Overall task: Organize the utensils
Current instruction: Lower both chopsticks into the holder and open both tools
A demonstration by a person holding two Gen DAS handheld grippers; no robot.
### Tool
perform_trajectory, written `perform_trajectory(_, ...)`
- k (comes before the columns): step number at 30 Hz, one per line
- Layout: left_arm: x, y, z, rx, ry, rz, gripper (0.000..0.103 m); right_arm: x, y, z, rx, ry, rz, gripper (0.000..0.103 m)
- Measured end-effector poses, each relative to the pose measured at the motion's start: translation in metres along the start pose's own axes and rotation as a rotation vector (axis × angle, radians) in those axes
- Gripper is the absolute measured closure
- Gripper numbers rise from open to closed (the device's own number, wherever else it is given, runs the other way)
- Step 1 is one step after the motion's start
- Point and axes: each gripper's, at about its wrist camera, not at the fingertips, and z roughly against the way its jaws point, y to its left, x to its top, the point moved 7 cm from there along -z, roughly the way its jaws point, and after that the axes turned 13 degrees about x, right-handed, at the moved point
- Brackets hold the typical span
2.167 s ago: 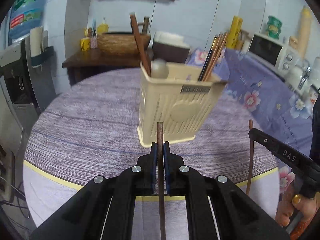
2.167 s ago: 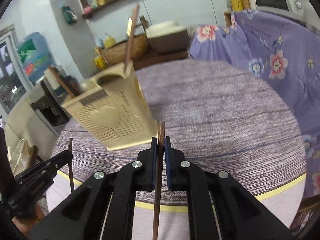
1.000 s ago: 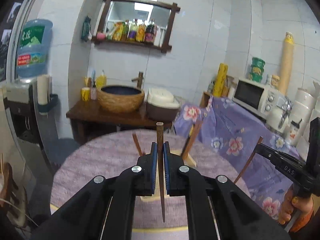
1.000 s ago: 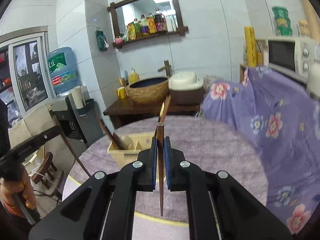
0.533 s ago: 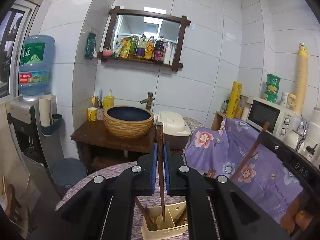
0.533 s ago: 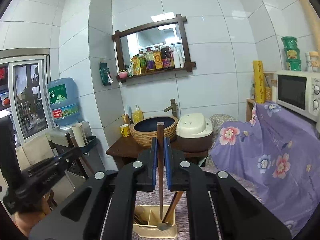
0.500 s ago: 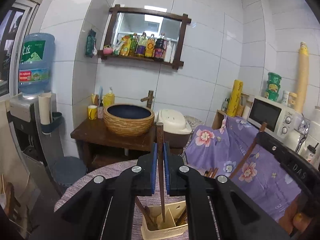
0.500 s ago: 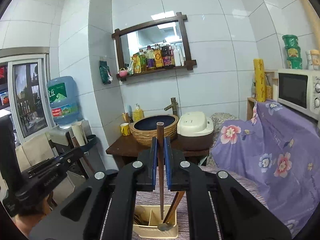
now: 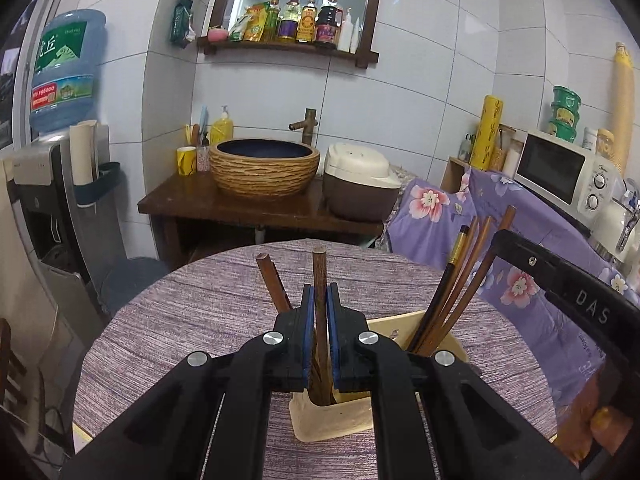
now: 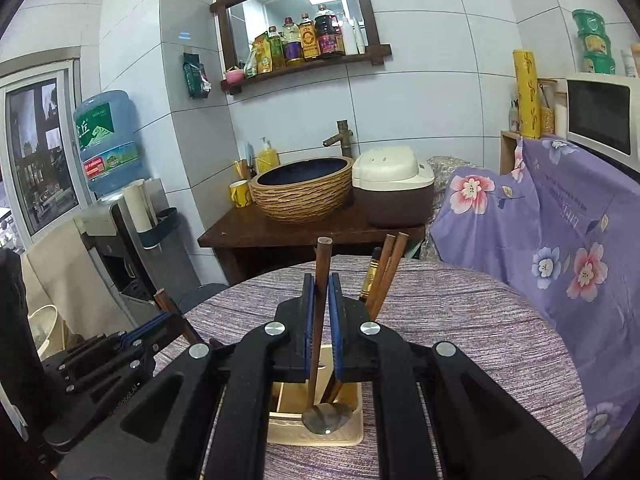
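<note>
While I've got both feeds up, here's my count of what's on screen:

Holder: one cream plastic utensil holder (image 9: 332,426) standing on the round purple-grey table (image 9: 168,320), right under both grippers. I can see at least two compartments from the right wrist cam.

Left gripper (image 9: 319,344): fingers clamped tight on one brown wooden stick (image 9: 319,280), upright, lower end down inside the holder's near compartment.

Right gripper (image 10: 320,328): fingers pinched on one brown chopstick (image 10: 322,264), nearly upright, lower end inside the holder.

Already in the holder: one dark wooden handle (image 9: 270,280) leaning left, a bundle of chopsticks (image 9: 460,280) leaning right (I count four or five, can't split them cleanly), one metal spoon (image 10: 326,414) with its bowl at the front rim.

Hands: one in view, lower right of the left cam (image 9: 596,436), gripping the right tool's handle.

Further out: one woven-look basin (image 9: 264,168), one rice cooker (image 9: 360,184), one microwave (image 9: 568,172), one blue water jug (image 9: 64,68), one floral purple cloth (image 10: 540,240).
</note>
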Motion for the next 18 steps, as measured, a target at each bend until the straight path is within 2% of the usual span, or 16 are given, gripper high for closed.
perform_trajectory(4,0.004,-0.002,0.002,-0.011,-0.001,-0.002,0.095,0.0,-0.002,0.002,0.007,-0.011,-0.02,0.094)
perform_trajectory(6,0.005,0.0,0.01,-0.015,-0.023,0.002,0.095,-0.001,-0.001,0.007,0.017,-0.016,-0.013,0.09)
perform_trajectory(7,0.005,0.001,0.014,-0.016,-0.035,0.0,0.092,-0.002,-0.001,0.01,0.015,-0.019,-0.007,0.078)
perform_trajectory(8,0.005,0.002,0.018,-0.014,-0.046,-0.004,0.089,-0.003,-0.001,0.014,0.008,-0.023,0.0,0.057)
perform_trajectory(9,0.004,0.004,0.025,-0.013,-0.06,-0.008,0.075,-0.004,-0.001,0.022,-0.004,-0.041,0.01,0.049)
perform_trajectory(10,0.002,0.007,0.032,-0.012,-0.076,-0.008,0.056,-0.005,-0.001,0.029,-0.015,-0.058,0.019,0.046)
perform_trajectory(12,-0.003,0.018,0.05,-0.004,-0.125,0.004,0.037,-0.01,0.001,0.046,-0.042,-0.073,0.045,0.046)
perform_trajectory(13,-0.008,0.024,0.059,0.003,-0.143,0.006,0.031,-0.014,0.002,0.055,-0.052,-0.075,0.053,0.046)
perform_trajectory(14,-0.013,0.027,0.065,0.008,-0.153,0.005,0.026,-0.017,0.002,0.062,-0.061,-0.077,0.06,0.038)
perform_trajectory(16,-0.03,0.038,0.083,0.013,-0.178,0.0,0.009,-0.031,0.005,0.084,-0.085,-0.095,0.084,0.021)
perform_trajectory(18,-0.047,0.047,0.099,0.021,-0.204,-0.005,0.005,-0.052,0.011,0.11,-0.109,-0.119,0.122,0.016)
